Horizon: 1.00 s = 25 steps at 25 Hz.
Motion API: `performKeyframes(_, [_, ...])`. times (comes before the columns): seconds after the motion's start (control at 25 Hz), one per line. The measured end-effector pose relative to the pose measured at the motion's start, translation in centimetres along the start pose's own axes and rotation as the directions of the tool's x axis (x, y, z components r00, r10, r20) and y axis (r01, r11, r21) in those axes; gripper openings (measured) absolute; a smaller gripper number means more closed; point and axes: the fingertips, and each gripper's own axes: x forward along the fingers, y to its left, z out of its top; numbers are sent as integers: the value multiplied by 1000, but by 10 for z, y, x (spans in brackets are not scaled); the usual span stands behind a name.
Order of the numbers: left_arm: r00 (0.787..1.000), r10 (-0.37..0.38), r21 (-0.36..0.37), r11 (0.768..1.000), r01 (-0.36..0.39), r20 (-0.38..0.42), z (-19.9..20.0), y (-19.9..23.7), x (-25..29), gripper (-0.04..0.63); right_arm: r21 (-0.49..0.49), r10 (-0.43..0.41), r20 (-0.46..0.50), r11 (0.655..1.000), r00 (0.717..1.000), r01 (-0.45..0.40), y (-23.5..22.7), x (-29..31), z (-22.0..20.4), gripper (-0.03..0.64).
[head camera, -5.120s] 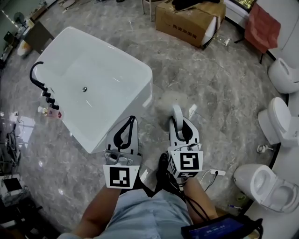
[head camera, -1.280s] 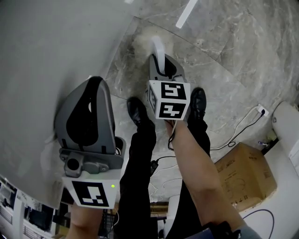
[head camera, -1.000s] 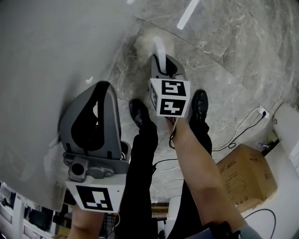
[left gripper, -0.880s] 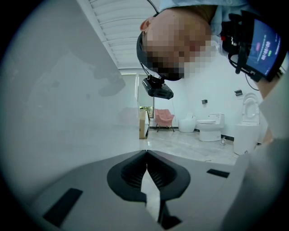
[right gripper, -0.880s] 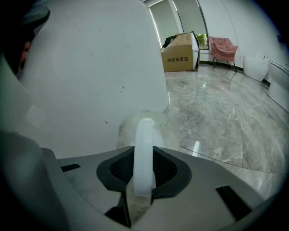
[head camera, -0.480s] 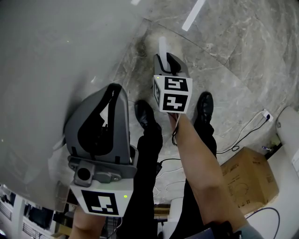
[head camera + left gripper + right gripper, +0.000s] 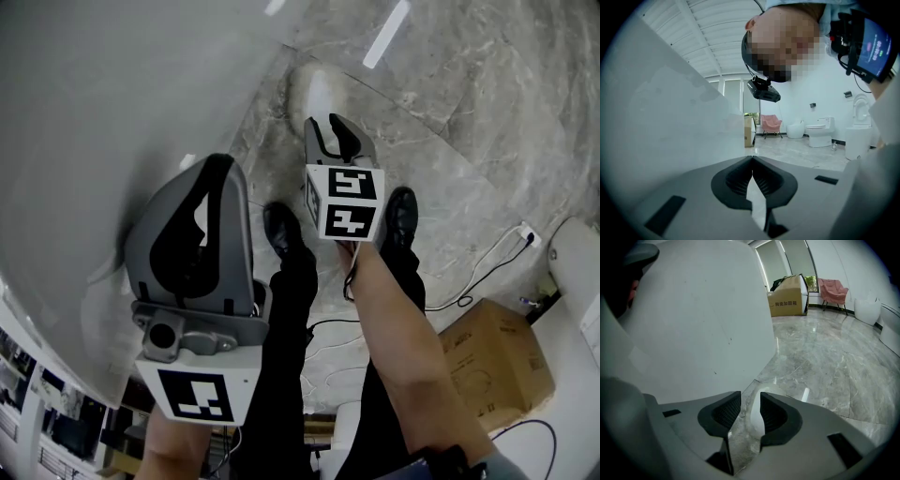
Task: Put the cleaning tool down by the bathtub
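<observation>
The bathtub [image 7: 112, 112] wall fills the upper left of the head view, its lower edge running diagonally from top centre down to the left; the cleaning tool [image 7: 319, 94] stands on the floor [image 7: 469, 122] close by that edge, pale head down near the tub's base, white handle up btwn the jaws of the right gripper [image 7: 750, 399]; those jaws are opening, w/ the handle leaning on the right-hand pad and a clear gap to the other, so nothing clamps it; the left gripper [image 7: 218, 165] hangs close to the tub wall, jaw tips together, nothing in them; room to move lies right of the tool, where marble floor runs open toward a cable [image 7: 483, 267] and a cardboard box [image 7: 497, 352]; tight on the left, tub wall near both grippers; the person's shoes [image 7: 281, 230] flank the right gripper's marker cube; count in head view: 1 tub, 1 tool, 2 grippers, 2 shoes, 1 cable, 1 box; left gripper view adds 1 pink chair [image 7: 771, 124] and 2 toilets [image 7: 820, 131] plain to see across the room.
</observation>
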Motion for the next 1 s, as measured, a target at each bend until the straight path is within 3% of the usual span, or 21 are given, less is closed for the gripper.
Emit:
performKeyframes(0.24, [999,29,2,1000,-29,39,36,-12,4,17,-16,39,71,999,997,-38,3,-50,41,129])
performKeyframes(0.44, [994,56,-13,998,-55,93,85,-25,12,17,-34,98,181,995,979,-94,8,-118,104,100])
performKeyframes(0.6, [985,94,-39,995,-89,148,138,-34,14,17,-75,138,281,990,950,-122,10,-186,160,59])
performKeyframes(0.72, [974,117,-38,993,-112,192,186,-40,12,17,-135,148,384,985,911,-103,11,-240,211,16])
performKeyframes(0.84, [970,123,-28,992,-120,212,225,-49,7,17,-169,166,407,980,898,-104,10,-291,241,15])
performKeyframes(1.0, [965,151,-25,988,-150,215,268,-54,1,17,-221,188,493,971,849,-87,16,-357,285,15])
